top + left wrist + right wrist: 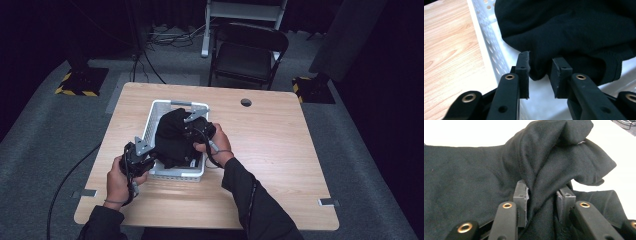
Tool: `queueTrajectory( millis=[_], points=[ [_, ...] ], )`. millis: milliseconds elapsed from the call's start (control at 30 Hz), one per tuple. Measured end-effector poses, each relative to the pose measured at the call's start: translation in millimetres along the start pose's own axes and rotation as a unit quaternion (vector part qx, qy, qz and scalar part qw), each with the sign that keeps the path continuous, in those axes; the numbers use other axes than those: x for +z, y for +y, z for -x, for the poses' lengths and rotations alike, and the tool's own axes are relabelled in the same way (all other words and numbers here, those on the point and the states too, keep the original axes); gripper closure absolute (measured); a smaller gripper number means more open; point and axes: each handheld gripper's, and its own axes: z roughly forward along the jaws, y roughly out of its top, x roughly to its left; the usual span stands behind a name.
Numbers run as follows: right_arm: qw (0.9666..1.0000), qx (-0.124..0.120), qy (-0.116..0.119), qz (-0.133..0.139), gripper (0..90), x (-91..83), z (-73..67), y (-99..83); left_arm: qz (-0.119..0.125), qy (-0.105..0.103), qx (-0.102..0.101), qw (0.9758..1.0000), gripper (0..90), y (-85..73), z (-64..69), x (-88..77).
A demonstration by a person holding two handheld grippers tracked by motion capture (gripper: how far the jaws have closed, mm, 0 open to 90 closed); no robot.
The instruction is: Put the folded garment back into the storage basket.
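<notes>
Black garment (175, 135) is bunched in the white perforated basket (155, 107) on the table (280, 165), piled above the rim and spilling a little over the near edge. Left tool (539, 72): jaws parted a little, a hanging fold of the cloth sits between them, and I see a gap on the right pad side, so I read it as not clamped, fabric just loose in the gap. Right tool (541, 197): jaws likewise slightly apart with a thick ridge of the knit running up between them; cloth touches both pads (522, 195), but it looks draped rather than squeezed, so I'd call it released or nearly so. Handling: soft knit, light, zero stiffness, will sag and stretch, won't hold any shape you give it. Not slippery against the pads, not fragile, but it can snag on the basket holes or drag the light basket along if pulled sideways. Best hold is a doubled fold or a hem or cuff edge, pinched deep in the jaws; a single layer will slide out. Lift straight up to clear the rim. Surface: light wood-grain tabletop, flat, with a round cable hole (245, 102) toward the far side. Room: dark, grey carpet, black folding chair (247, 52) behind the table, cables on the floor, hazard-striped stand bases (80, 82) on either side.
</notes>
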Motion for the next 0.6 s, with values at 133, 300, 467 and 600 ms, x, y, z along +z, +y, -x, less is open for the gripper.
queueTrajectory(
  millis=[133, 300, 467, 600],
  points=[
    [1.0, 0.004, -0.001, -0.002, 62.8, 3.5, 0.1, -0.4, -0.001, 0.001, -0.001, 1.0, 64.0, 0.7, 1.0, 0.4],
    [0.9999, 0.01, 0.002, -0.001, 56.5, 4.5, 1.1, -0.9, 0.002, -0.003, -0.001, 1.0, 59.8, 1.5, 4.1, 0.5],
    [0.9998, 0.02, 0.0, 0.001, 47.2, 5.9, 2.0, -2.2, 0.006, -0.013, -0.005, 0.9999, 48.4, 3.1, 5.9, -0.5],
    [0.9998, 0.019, -0.004, 0.0, 40.0, 6.1, 1.0, -1.7, 0.013, -0.008, -0.013, 0.9998, 40.7, 3.6, 6.4, -1.9]
  ],
)
